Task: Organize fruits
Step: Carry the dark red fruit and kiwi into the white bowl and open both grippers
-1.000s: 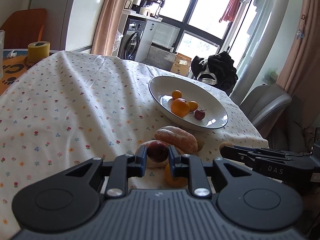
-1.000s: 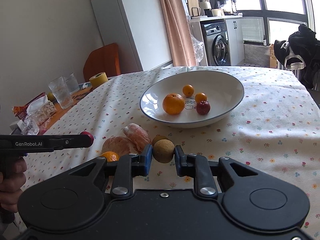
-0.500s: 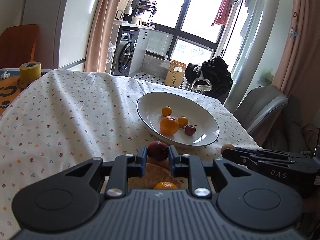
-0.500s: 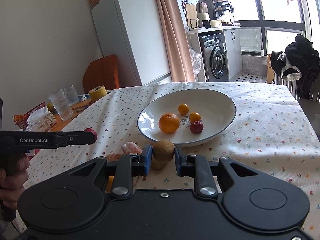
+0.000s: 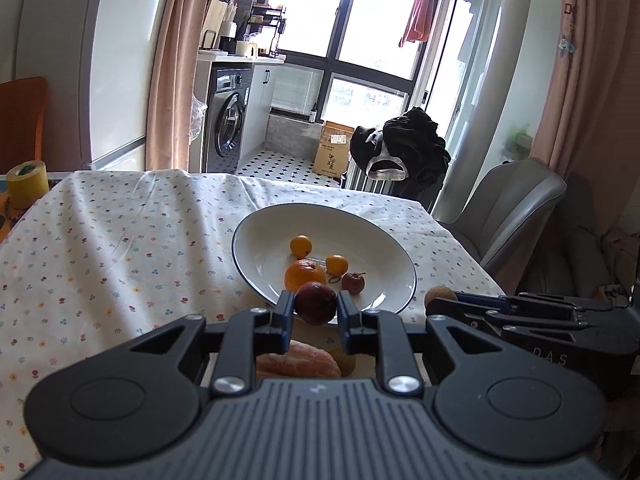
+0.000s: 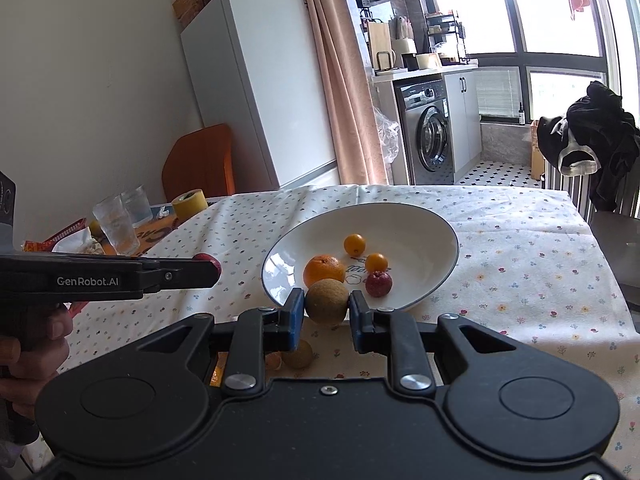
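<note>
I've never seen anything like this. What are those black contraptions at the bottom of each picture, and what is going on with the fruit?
They are hand-held grippers, one in each of a person's hands, each with a camera looking along its two fingers. The left gripper pinches a dark red fruit; the right gripper pinches a brown round fruit. Ahead, on the flowered tablecloth, a white bowl holds an orange and three small fruits. More fruit lies on the cloth below the grippers.

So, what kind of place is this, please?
Most likely a home, a dining corner beside a kitchen or laundry area. A washing machine stands under a counter, a white fridge by the wall, and a floral tablecloth covers the table.
</note>
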`<state>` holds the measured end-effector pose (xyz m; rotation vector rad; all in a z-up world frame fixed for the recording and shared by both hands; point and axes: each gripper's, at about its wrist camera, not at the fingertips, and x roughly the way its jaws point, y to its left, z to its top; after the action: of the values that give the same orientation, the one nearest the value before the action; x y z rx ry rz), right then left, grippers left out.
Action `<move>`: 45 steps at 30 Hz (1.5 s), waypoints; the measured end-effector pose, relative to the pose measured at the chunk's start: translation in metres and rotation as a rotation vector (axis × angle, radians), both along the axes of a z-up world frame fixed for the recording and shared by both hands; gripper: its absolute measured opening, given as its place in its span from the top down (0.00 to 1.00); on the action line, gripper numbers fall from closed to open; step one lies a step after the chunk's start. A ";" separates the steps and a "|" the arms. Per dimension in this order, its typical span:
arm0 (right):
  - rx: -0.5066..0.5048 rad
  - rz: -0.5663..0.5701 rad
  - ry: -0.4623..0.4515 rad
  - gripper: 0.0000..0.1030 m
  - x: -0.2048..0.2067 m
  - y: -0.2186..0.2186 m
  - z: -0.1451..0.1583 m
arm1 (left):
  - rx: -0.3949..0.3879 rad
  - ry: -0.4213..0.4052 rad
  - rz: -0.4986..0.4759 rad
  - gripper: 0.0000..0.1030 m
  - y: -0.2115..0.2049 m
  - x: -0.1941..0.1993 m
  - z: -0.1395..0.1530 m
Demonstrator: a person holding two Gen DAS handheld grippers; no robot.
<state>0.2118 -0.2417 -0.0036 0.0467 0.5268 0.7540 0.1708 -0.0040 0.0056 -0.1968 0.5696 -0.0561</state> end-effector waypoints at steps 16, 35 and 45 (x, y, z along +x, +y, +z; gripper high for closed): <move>0.029 -0.032 0.019 0.78 0.023 -0.014 -0.004 | 0.034 0.047 -0.031 0.79 -0.017 0.045 -0.006; 0.040 -0.068 0.036 0.78 0.041 -0.008 -0.010 | 0.044 0.070 -0.018 0.74 -0.003 0.056 -0.006; 0.053 -0.060 0.030 0.72 0.040 0.006 -0.006 | 0.024 0.074 -0.004 0.63 0.005 0.046 -0.008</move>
<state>0.2521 -0.2359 -0.0095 0.1228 0.5319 0.7099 0.2173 0.0011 -0.0023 -0.1751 0.6438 -0.0459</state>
